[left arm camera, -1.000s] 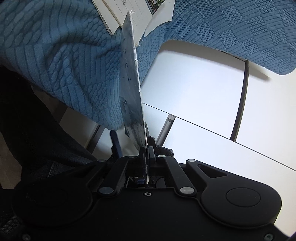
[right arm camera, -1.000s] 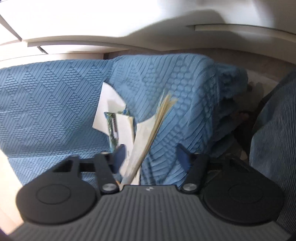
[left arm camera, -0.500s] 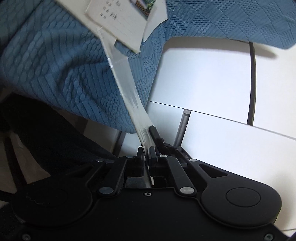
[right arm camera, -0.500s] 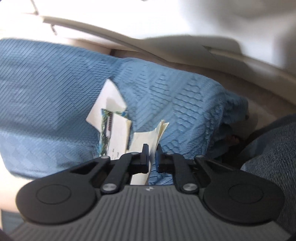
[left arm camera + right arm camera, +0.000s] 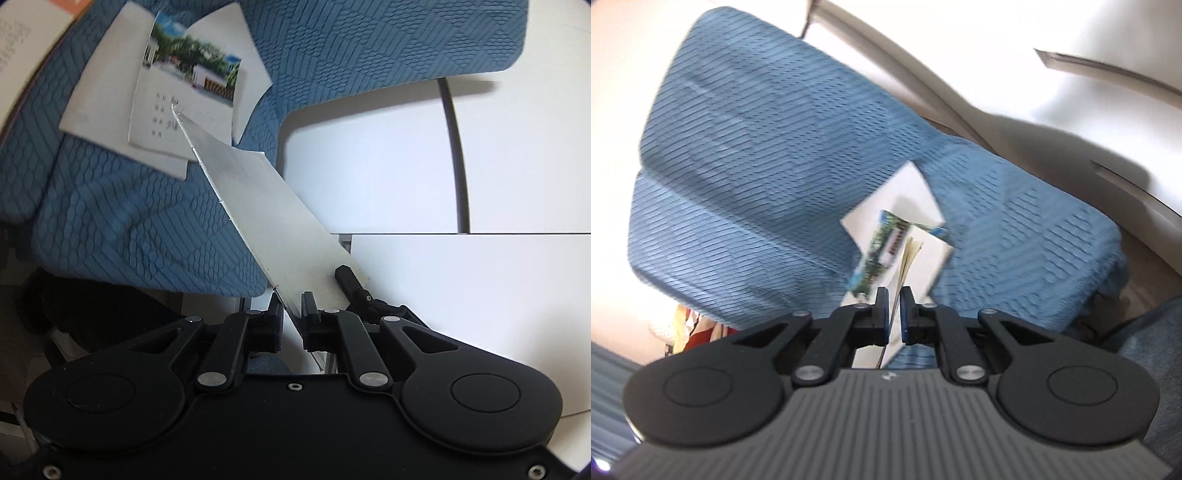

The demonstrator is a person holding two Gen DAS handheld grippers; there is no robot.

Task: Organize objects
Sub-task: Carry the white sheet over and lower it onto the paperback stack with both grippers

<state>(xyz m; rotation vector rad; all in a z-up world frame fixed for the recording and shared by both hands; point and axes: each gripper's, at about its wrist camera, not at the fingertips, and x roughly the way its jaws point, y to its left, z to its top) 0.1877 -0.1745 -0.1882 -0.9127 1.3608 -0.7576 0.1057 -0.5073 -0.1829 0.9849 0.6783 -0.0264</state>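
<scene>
Low in the left wrist view, the left gripper point(image 5: 291, 314) has its fingers opening, a stapled grey booklet point(image 5: 266, 218) between them, slanting toward the upper left. Beyond it a photo card point(image 5: 184, 107) lies on white paper point(image 5: 99, 107) on the blue quilted cover point(image 5: 140, 229). At lower centre of the right wrist view, the right gripper point(image 5: 894, 314) is clamped on thin yellowish sheets point(image 5: 908, 264).

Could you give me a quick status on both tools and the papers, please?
Left tool easing open, grey sheet between its fingers. Right tool shut on thin yellowish sheets. Photo card and white paper lie on blue cover. Nothing blocking.
</scene>
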